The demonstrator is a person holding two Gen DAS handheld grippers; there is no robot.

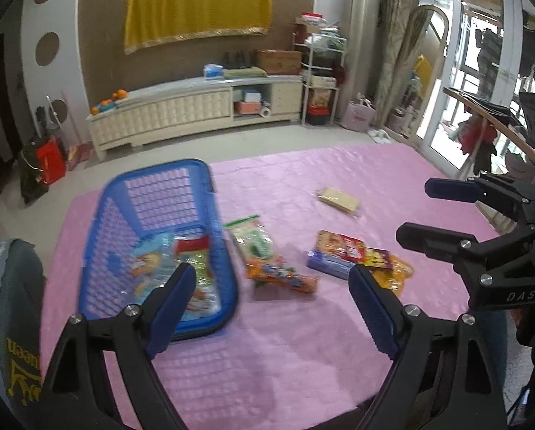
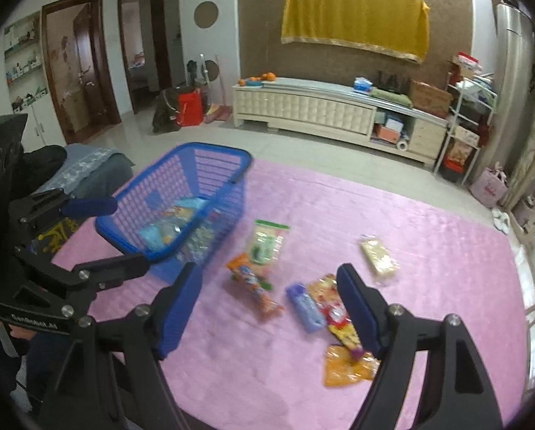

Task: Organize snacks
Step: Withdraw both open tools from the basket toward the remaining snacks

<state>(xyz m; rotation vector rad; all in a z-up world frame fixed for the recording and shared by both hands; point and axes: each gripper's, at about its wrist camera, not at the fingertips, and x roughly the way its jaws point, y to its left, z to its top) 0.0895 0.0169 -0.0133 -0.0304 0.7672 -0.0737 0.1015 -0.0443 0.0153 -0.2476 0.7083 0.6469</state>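
Left gripper hangs above the pink tablecloth with its blue-padded jaws spread wide and nothing between them. Just beyond its left finger sits the blue basket, and there are snack packets already lying in the bottom of it. Straight ahead between the fingers, an orange packet lies on the cloth, with a green-and-white packet touching its far end. By the right finger, a small cluster: a purple pack, a red-and-yellow packet overlapping it, and an orange-yellow packet behind. Farther out, well apart from the rest, a pale cracker pack.

Over to the right gripper, jaws also wide apart, gripping nothing, over the same cloth. Between its fingers lie the orange packet and the purple pack; the red-and-yellow packet runs right alongside its right finger, the orange-yellow packet nearest the camera. Ahead, the green-and-white packet; ahead and right, the cracker pack. Ahead and left, the basket, with the left gripper hovering at its near corner.

Beyond the table, a cream cabinet along the wall under a yellow cloth.
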